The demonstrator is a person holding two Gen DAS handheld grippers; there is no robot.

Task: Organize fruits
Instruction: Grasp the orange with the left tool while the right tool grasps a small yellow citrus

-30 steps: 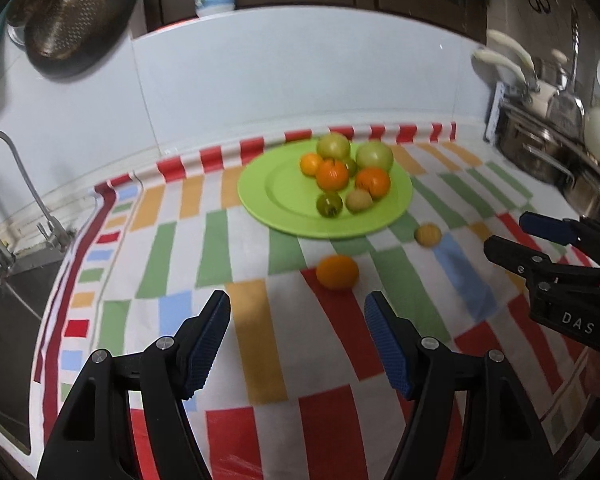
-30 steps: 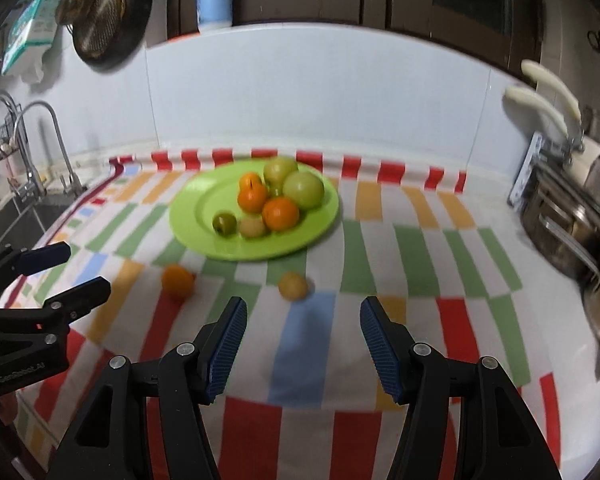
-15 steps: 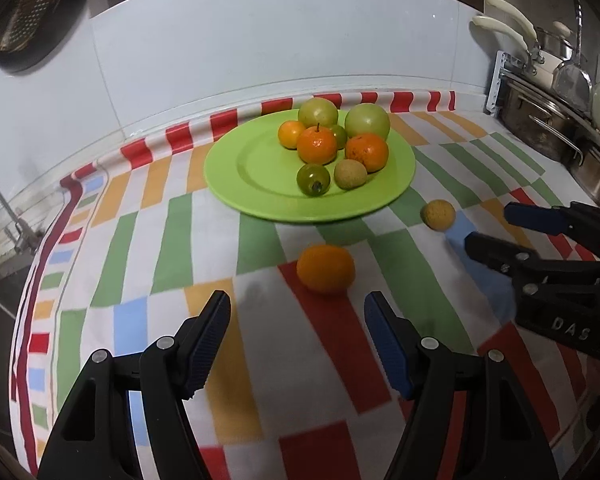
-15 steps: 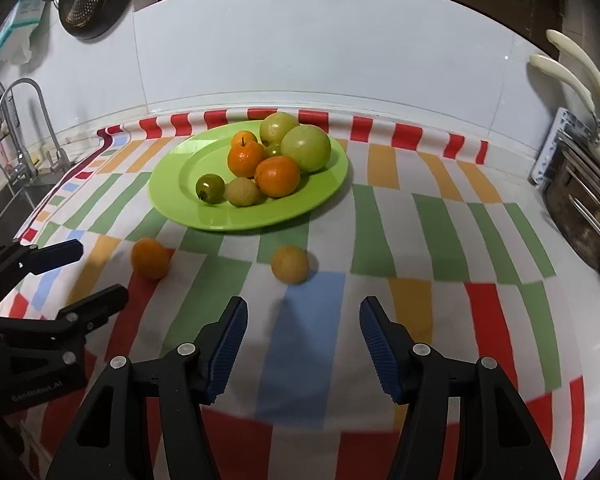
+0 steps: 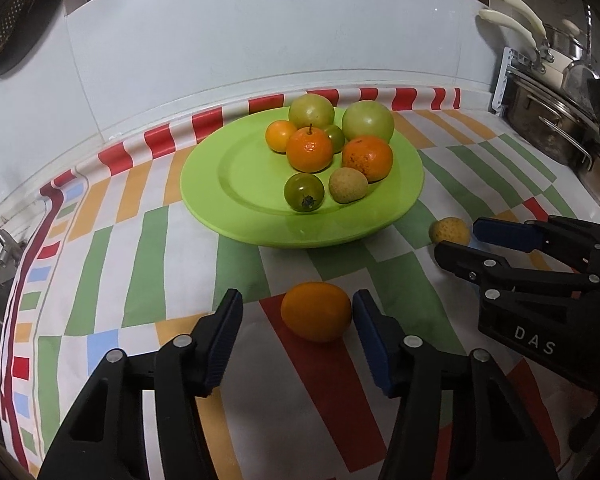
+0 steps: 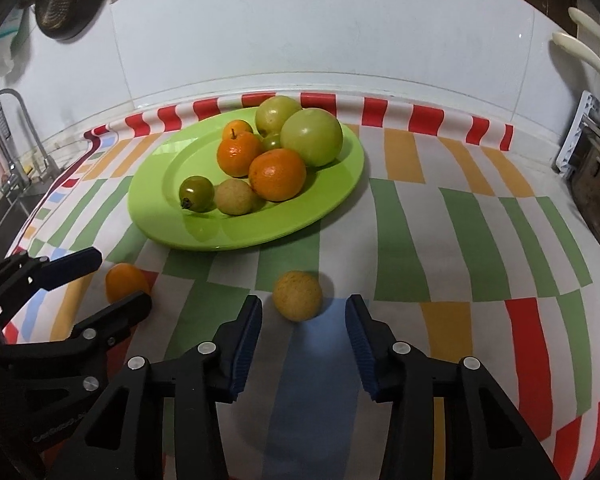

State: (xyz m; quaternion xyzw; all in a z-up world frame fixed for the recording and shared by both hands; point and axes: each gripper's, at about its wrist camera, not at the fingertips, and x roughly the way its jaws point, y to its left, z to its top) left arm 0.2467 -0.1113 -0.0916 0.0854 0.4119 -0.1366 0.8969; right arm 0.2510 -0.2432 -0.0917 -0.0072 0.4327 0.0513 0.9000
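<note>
On right tool (image 5: 458, 242), white "DAS", spread wide

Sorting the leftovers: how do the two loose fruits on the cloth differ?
The orange fruit is bigger and smooth; the yellow fruit is smaller, paler and speckled. The orange fruit sits between the left claw's open fingers; the yellow fruit sits just beyond the open right claw. Both lie off the green plate.
</note>
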